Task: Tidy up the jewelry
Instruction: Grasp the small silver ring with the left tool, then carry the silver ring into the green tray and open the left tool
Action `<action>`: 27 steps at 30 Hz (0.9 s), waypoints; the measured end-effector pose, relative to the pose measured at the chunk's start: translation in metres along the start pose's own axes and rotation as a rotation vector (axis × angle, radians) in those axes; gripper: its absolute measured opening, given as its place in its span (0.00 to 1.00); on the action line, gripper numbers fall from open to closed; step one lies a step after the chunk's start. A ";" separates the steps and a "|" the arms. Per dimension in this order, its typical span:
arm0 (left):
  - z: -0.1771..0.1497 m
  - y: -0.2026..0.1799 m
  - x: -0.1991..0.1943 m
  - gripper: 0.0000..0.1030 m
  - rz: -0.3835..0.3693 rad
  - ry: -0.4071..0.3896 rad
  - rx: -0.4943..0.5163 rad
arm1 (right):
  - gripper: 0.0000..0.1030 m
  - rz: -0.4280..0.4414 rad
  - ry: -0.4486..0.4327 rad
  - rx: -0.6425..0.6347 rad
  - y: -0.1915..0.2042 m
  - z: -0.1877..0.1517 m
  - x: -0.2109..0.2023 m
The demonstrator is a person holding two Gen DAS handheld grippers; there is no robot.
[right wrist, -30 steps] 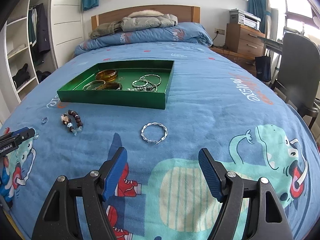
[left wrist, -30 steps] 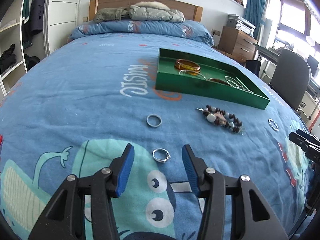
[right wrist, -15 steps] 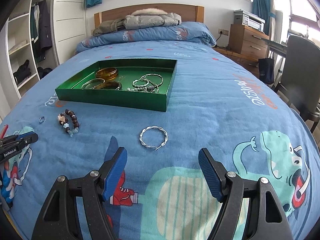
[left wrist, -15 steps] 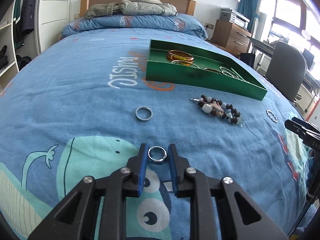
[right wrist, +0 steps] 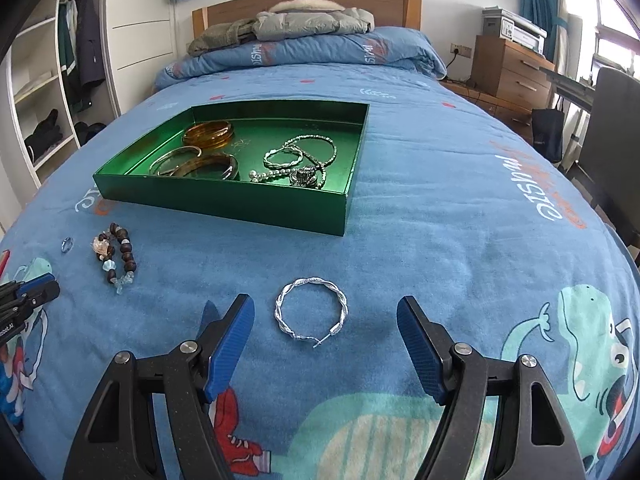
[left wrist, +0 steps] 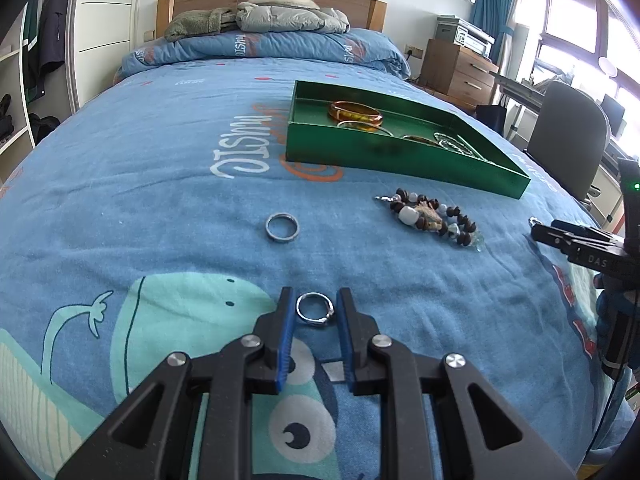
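Note:
My left gripper (left wrist: 315, 304) is shut on a small silver ring (left wrist: 315, 309) that lies on the blue bedspread, its blue pads (left wrist: 285, 332) pressing the ring's sides. My right gripper (right wrist: 324, 301) stands open, with a twisted silver bangle (right wrist: 311, 312) on the bed between its fingertips, untouched. A green tray (left wrist: 400, 160) (right wrist: 224, 204) farther up the bed holds amber bangles and silver chains. A dark bead bracelet (left wrist: 432, 218) (right wrist: 116, 256) and a plain band ring (left wrist: 282, 227) (right wrist: 66, 244) lie loose in front of the tray.
The right gripper's tips (left wrist: 576, 240) show at the left wrist view's right edge, the left gripper's tips (right wrist: 28, 292) at the right wrist view's left edge. Folded jackets (right wrist: 300, 24) lie at the headboard. A grey chair (left wrist: 568, 136) and wooden drawers (right wrist: 512, 68) stand beside the bed.
The left jaws closed from wide open onto the small silver ring and have held there since. The right gripper moved forward, so the twisted bangle now lies between its open fingertips.

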State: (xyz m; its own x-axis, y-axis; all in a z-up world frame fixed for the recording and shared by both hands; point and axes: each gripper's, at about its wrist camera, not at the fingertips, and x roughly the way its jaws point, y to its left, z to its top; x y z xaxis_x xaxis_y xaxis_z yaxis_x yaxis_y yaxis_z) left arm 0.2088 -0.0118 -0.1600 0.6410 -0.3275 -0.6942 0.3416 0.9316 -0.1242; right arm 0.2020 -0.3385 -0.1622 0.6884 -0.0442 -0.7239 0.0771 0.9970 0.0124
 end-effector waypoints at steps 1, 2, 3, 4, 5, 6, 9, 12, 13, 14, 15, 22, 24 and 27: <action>0.000 0.000 0.000 0.18 -0.001 0.000 -0.001 | 0.71 -0.003 0.011 -0.008 0.002 0.000 0.003; 0.000 0.001 -0.001 0.18 -0.001 -0.001 -0.001 | 0.67 -0.003 0.017 -0.012 0.003 0.000 0.005; 0.000 0.001 0.000 0.18 -0.001 -0.001 -0.001 | 0.63 0.001 0.020 -0.010 0.004 0.001 0.006; 0.000 0.001 -0.001 0.18 0.000 0.000 0.000 | 0.62 0.004 0.022 -0.006 0.004 0.001 0.006; 0.000 0.001 -0.001 0.18 0.001 -0.001 0.001 | 0.59 0.007 0.025 -0.003 0.003 0.001 0.007; 0.000 0.001 -0.001 0.18 0.002 -0.001 0.002 | 0.57 0.010 0.027 -0.002 0.003 0.001 0.007; 0.000 0.001 -0.001 0.18 0.003 -0.001 0.003 | 0.47 0.022 0.032 0.001 0.003 0.001 0.008; 0.000 0.001 -0.001 0.18 0.006 -0.003 0.006 | 0.38 0.030 0.036 -0.004 0.006 0.003 0.010; 0.000 0.001 -0.001 0.18 0.006 -0.003 0.005 | 0.38 0.027 0.038 -0.006 0.007 0.003 0.011; 0.000 0.001 -0.002 0.18 0.006 -0.003 0.005 | 0.38 0.025 0.038 -0.005 0.008 0.003 0.010; 0.000 0.001 -0.002 0.18 0.007 -0.004 0.006 | 0.38 0.025 0.039 -0.002 0.008 0.003 0.010; 0.000 0.003 -0.006 0.18 0.023 -0.014 -0.013 | 0.37 0.019 0.030 0.023 0.012 0.005 -0.002; 0.001 0.006 -0.009 0.18 0.028 -0.021 -0.028 | 0.37 0.023 0.019 0.021 0.014 0.006 -0.009; 0.005 0.009 -0.012 0.18 0.029 -0.027 -0.049 | 0.37 0.029 -0.006 0.011 0.018 0.010 -0.024</action>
State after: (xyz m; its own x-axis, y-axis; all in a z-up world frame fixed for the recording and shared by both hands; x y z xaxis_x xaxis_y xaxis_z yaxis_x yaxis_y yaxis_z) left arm 0.2077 -0.0005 -0.1489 0.6683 -0.3040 -0.6790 0.2889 0.9471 -0.1398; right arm 0.1944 -0.3201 -0.1377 0.6948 -0.0152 -0.7191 0.0649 0.9970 0.0416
